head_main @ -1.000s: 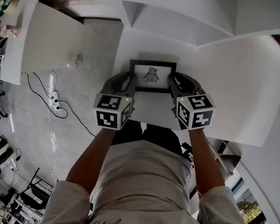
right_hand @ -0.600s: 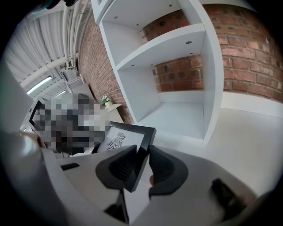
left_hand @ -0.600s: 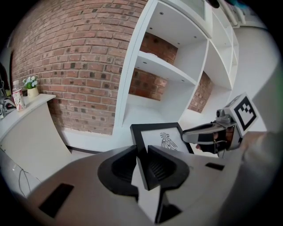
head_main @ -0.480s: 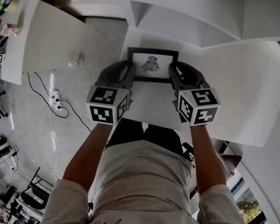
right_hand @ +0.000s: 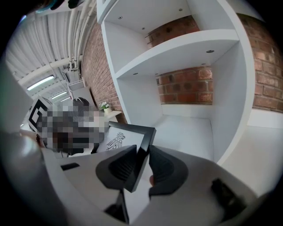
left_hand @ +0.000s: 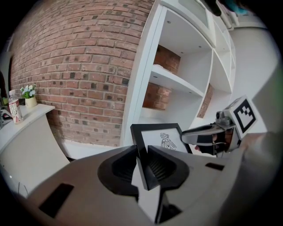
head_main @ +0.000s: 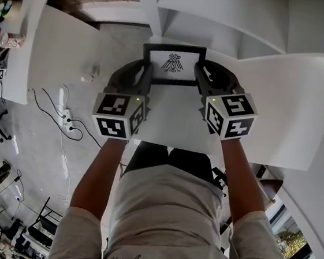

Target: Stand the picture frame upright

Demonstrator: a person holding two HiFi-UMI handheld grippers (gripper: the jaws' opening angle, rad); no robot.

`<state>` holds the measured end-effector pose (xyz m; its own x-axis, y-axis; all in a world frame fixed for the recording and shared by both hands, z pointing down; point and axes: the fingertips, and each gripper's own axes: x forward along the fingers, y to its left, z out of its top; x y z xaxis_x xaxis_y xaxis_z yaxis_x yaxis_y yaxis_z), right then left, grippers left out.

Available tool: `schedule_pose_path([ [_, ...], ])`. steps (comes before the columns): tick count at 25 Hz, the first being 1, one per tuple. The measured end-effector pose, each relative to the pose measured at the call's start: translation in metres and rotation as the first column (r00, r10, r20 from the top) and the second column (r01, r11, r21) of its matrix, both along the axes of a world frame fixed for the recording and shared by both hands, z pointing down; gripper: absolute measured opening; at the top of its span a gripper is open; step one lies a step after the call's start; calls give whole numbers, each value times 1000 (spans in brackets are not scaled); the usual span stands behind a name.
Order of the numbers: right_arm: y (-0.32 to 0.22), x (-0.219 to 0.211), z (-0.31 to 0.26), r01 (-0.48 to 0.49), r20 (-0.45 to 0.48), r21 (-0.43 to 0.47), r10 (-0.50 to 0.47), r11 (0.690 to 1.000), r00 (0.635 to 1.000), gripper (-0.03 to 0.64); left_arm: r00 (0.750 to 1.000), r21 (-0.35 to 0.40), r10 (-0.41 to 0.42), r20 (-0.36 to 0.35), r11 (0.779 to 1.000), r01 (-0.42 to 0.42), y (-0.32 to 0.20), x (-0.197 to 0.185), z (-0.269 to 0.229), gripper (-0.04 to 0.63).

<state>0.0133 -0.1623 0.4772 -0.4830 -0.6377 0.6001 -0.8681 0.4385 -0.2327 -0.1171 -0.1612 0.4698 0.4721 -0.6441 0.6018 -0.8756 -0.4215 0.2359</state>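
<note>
Mid-lift I reckon: left gripper (head_main: 145,79) and right gripper (head_main: 202,81) each clamp a side edge of the picture frame (head_main: 173,64), tilted up at the back of the white table (head_main: 281,105), so next probably seat its base, then release gently.

Both bare forearms reached forward, side by side and roughly level. The left hand-held gripper (head_main: 146,78) had its jaws clamped on the left edge of the picture frame (head_main: 173,64). The right hand-held gripper (head_main: 199,78) pinched the opposite edge the same way.
</note>
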Motion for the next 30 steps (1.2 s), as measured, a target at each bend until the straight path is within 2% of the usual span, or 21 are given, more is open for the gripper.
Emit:
schedule_pose_path([
  [17,-40,-5,-4,-67,30,29,66,997,997,97,1000,86,-7,0,996,7,-41,-6,-7,84],
  [30,-49,-4,11,-116,60,20,115,993,992,91,1000,74,-8,10,997,8,-49,-7,14,84],
])
